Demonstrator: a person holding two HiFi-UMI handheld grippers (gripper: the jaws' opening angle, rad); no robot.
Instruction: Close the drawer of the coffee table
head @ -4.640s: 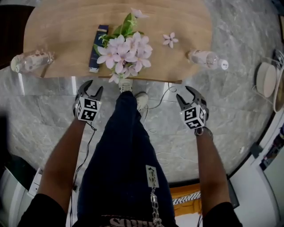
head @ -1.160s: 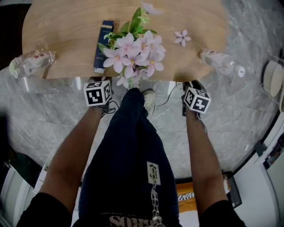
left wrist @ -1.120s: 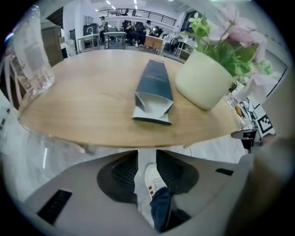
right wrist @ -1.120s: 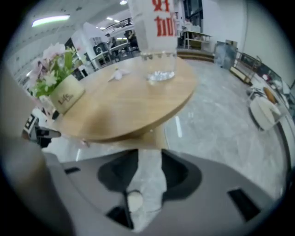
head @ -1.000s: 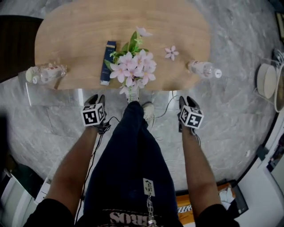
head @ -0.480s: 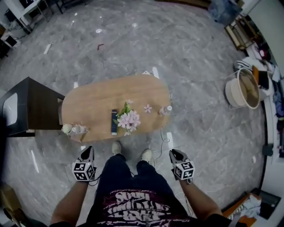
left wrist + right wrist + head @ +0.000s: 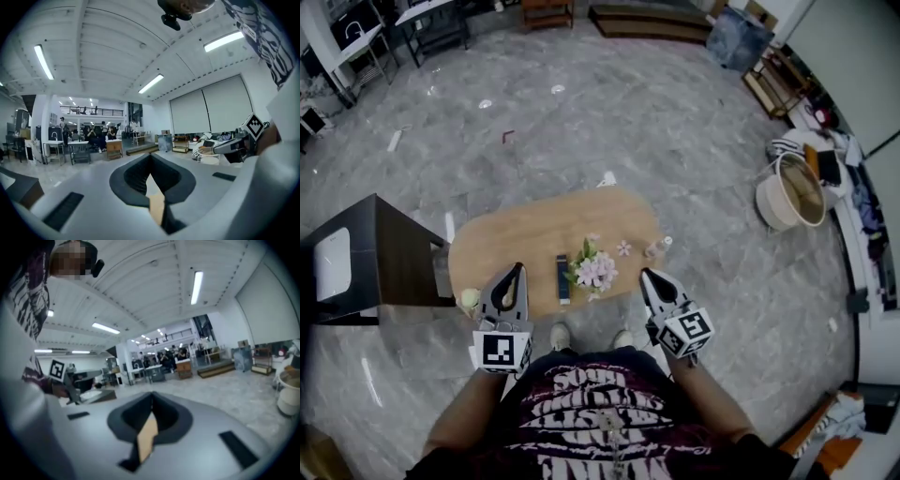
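Observation:
The oval wooden coffee table [image 7: 534, 234] lies far below on the marble floor in the head view. No drawer can be made out from this height. My left gripper [image 7: 517, 270] is held up in front of my chest, its jaws shut with nothing between them. My right gripper [image 7: 645, 275] is raised the same way and is also shut and empty. Both point out level across the room. In the left gripper view the left gripper [image 7: 150, 157] shows its tips meeting, and the right gripper view shows the same for the right gripper [image 7: 151, 399].
On the table are pink flowers [image 7: 595, 270], a dark blue box [image 7: 562, 279], a loose blossom [image 7: 623, 248] and two clear bottles [image 7: 469, 300] [image 7: 656, 247]. A dark cabinet [image 7: 384, 262] stands left of the table. A round basket [image 7: 792, 192] sits at the right.
The view has pulled far up from the table as I stood upright. Both grippers rose from beside the table's near edge to chest height, and their jaws closed.

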